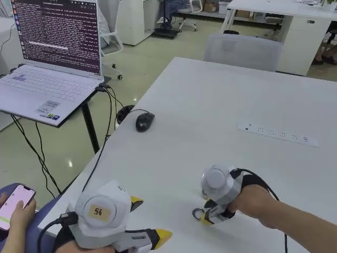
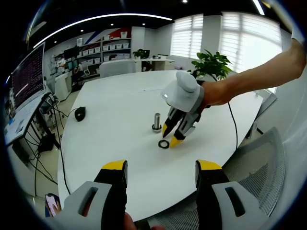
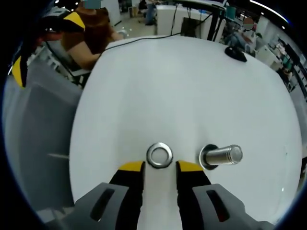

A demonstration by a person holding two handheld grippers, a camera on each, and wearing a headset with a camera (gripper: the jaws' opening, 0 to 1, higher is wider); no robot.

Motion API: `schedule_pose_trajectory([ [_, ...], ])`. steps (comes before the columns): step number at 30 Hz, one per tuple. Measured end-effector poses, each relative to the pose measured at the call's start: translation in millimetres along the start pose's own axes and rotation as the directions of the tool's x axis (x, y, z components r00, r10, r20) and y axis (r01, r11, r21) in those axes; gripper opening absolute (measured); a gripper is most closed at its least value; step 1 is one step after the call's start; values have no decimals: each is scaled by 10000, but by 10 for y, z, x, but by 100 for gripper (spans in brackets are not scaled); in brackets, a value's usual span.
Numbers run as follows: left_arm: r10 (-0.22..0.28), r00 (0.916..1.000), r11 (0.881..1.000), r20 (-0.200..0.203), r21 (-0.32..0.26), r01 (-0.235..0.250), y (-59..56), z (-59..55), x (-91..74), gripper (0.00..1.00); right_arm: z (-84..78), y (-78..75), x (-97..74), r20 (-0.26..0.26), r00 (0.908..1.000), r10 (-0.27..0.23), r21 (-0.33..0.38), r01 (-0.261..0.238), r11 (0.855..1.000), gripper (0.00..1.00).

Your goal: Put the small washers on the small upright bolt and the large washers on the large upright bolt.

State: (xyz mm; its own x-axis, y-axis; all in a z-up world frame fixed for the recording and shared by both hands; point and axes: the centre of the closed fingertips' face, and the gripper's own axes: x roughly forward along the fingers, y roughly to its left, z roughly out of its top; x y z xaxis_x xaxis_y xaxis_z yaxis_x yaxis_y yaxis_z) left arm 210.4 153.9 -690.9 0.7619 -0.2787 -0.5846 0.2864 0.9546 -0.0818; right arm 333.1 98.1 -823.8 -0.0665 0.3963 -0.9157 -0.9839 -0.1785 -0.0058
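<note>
One flat silver washer (image 3: 159, 155) lies just ahead of my right gripper (image 3: 160, 166), jaws slightly parted, beside the upright steel bolt (image 3: 221, 155). My left gripper (image 2: 156, 165), jaws wide apart, sits at the white table (image 2: 120, 110) edge.

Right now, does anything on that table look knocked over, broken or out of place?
Nothing stands out. The bolt stands upright; the washer lies flat on the table beside it, just ahead of the right gripper.
</note>
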Motion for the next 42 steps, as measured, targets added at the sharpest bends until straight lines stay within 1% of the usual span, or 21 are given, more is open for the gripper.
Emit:
schedule_pose_trajectory([
  [3, 66, 10000, 10000, -14, -53, -66, 23, -20, -21, 57, 26, 16, 23, 0, 10000, 79, 90, -79, 9999, 27],
  [9, 122, 9999, 9999, -1, -93, -122, 33, -20, -32, 57, 65, 12, 47, 21, 10000, 97, -98, -97, 9999, 28],
  [12, 118, 9999, 9999, 21, -94, -118, 25, -8, -20, 57, 68, 30, 49, 2, 9999, 149, -386, -148, 9991, 27],
  [14, 105, 9999, 9999, 29, -94, -105, 12, 2, -8, 57, 69, 57, 47, 28, 9998, 178, -432, -177, 9989, 25],
  [15, 95, 10000, 9999, 23, -74, -95, 6, 4, -2, 57, 72, 68, 46, 87, 9999, 87, -560, -82, 9984, 25],
  [17, 75, 10000, 10000, 22, -65, -75, 1, 5, 10, 57, 65, 90, 39, 207, 9998, 9, -324, -2, 9995, 25],
  [19, 70, 10000, 10000, 20, -68, -69, -1, 7, 14, 57, 21, 96, 22, 197, 9995, -248, 272, 243, 9993, 24],
  [21, 80, 10000, 9999, 31, -86, -80, -1, 12, 14, 57, -22, 122, 6, 196, 9992, -338, 566, 327, 9979, 24],
  [24, 92, 10000, 9999, 16, -103, -92, 5, 7, 16, 57, -76, 218, -25, 278, 9994, -225, 649, 207, 9977, 25],
  [26, 84, 10000, 9999, 8, -117, -84, 5, 2, 22, 57, -118, 276, -44, 340, 9993, -159, 470, 143, 9988, 25],
  [29, 61, 10000, 9999, -6, -103, -61, -6, 6, 32, 57, -185, 317, -75, 331, 9992, -228, 641, 206, 9977, 25],
  [31, 38, 10000, 9999, 2, -98, -38, -17, 14, 40, 57, -215, 372, -94, 431, 9989, -187, 764, 154, 9970, 26],
  [33, 10, 10000, 10000, -5, -91, -10, -29, 18, 50, 56, -222, 471, -101, 614, 9979, 212, 807, -261, 9964, 28],
  [35, 5, 10000, 10000, -14, -74, -5, -34, 20, 56, 56, -258, 514, -120, 552, 9981, 274, 849, -321, 9959, 30],
  [36, -1, 10000, 10000, -2, -81, 0, -38, 25, 58, 56, -283, 535, -125, 496, 9982, 323, 736, -359, 9966, 29],
  [39, -36, 10000, 10000, -25, -19, 36, -57, 30, 66, 56, -284, 570, -123, 622, 9960, 640, 265, -658, 9975, 29],
  [40, -50, 10000, 10000, -39, 9, 50, -62, 31, 68, 56, -277, 564, -122, 651, 9957, 656, 45, -660, 9978, 28],
  [41, -76, 10000, 10000, -52, 38, 76, -73, 36, 70, 56, -261, 552, -116, 709, 9949, 723, -391, -696, 9968, 28],
  [42, -86, 9999, 9999, -58, 52, 87, -78, 38, 71, 56, -251, 528, -108, 720, 9951, 685, -725, -633, 9954, 28],
])
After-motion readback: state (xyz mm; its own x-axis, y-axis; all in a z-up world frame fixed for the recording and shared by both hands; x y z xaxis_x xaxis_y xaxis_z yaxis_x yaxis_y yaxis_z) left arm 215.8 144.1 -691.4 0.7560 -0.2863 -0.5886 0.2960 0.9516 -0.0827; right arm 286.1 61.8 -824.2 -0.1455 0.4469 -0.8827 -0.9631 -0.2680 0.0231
